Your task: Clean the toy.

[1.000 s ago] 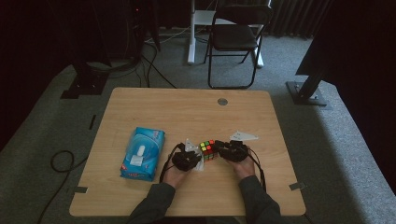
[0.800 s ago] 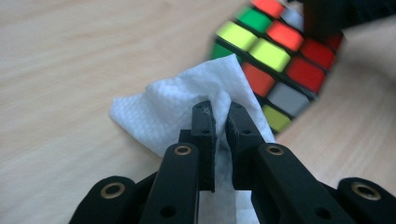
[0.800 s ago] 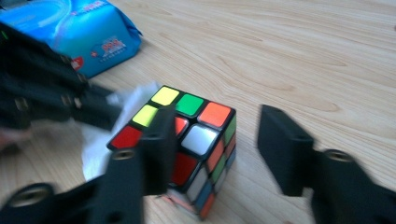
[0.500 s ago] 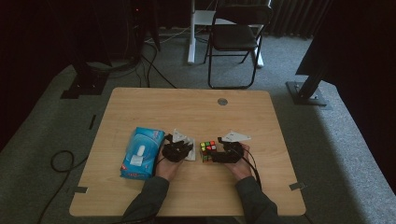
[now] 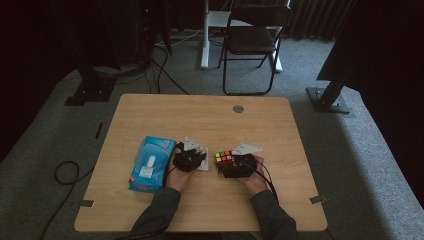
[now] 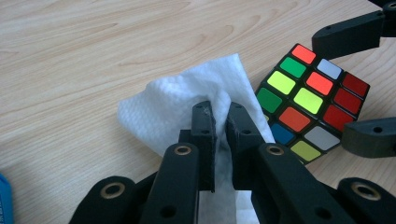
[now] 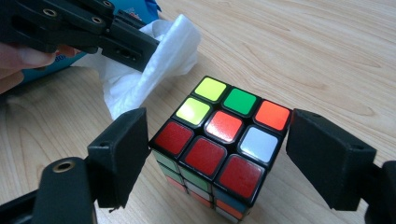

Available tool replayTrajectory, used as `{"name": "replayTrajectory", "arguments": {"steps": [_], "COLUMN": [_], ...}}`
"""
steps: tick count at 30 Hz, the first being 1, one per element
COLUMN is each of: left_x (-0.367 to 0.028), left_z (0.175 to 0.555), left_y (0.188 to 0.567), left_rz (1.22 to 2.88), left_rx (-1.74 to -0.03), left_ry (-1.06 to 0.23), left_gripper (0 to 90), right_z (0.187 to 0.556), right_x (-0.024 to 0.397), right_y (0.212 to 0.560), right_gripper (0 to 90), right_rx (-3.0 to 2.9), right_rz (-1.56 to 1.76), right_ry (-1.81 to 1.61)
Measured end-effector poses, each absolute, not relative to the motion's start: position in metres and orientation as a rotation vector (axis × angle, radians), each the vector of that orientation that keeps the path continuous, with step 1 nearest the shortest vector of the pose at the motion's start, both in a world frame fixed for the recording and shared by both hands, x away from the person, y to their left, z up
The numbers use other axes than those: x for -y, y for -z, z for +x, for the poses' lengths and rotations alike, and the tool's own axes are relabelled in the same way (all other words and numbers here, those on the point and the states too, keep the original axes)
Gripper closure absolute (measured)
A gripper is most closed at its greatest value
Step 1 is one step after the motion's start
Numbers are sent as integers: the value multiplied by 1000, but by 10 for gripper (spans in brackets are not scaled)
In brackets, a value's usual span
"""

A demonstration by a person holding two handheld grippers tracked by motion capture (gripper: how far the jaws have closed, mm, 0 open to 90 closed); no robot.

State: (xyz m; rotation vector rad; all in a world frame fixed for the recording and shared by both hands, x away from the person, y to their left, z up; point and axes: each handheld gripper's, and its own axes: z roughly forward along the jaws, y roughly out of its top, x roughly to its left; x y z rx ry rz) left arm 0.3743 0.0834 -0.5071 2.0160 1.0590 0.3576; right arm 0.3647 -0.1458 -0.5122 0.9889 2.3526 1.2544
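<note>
Left gripper (image 6: 219, 116): clenched on the tissue (image 6: 187, 100). In the left gripper view the two black jaws press a fold of the white paper between them. In the high view this gripper (image 5: 189, 159) is near the table middle, at about 9 o'clock from the cube.

Right gripper (image 7: 217, 154): released. Its jaws have just been opening, and the cube (image 7: 219, 144) stands between them. In the right gripper view the left pad is just beside the cube's edge, and the right pad stands apart with a small gap.

Cube: it stands on the table (image 5: 200, 115) with the red, orange, white, green and yellow face up. In the high view the cube (image 5: 224, 158) is at 3 o'clock from the tissue, just beside it.

Tissue: crumpled and white. In the left gripper view its far part spreads toward 11 o'clock from the jaws, and the cube (image 6: 308, 107) lies at 3 o'clock.

Pack (image 5: 150, 164): blue, flat on the table, at 9 o'clock from the left gripper and just beside it.

Chair (image 5: 252, 40): black, on the floor at 12 o'clock, well apart from the table.
</note>
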Motion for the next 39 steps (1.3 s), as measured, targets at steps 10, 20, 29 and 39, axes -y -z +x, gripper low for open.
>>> {"name": "replayTrajectory", "arguments": {"steps": [10,20,29,39], "left_x": [-81,-78,-78,-78], "left_z": [379,382,381,381], "left_y": [510,513,512,512], "left_rz": [2025,2034,2031,2032], "left_rx": [-1065,-1064,-1063,-1061], "left_ry": [-353,-348,-355,-349], "left_gripper": [836,835,835,835], "right_z": [364,365,362,361], "right_x": [160,140,156,180], "right_y": [509,510,511,508], "right_gripper": [240,201,220,258], "right_rx": [-2329,-2340,-2334,-2283], "right_rz": [1023,1006,1021,1059], "right_ry": [-1256,-1210,-1180,-1163]}}
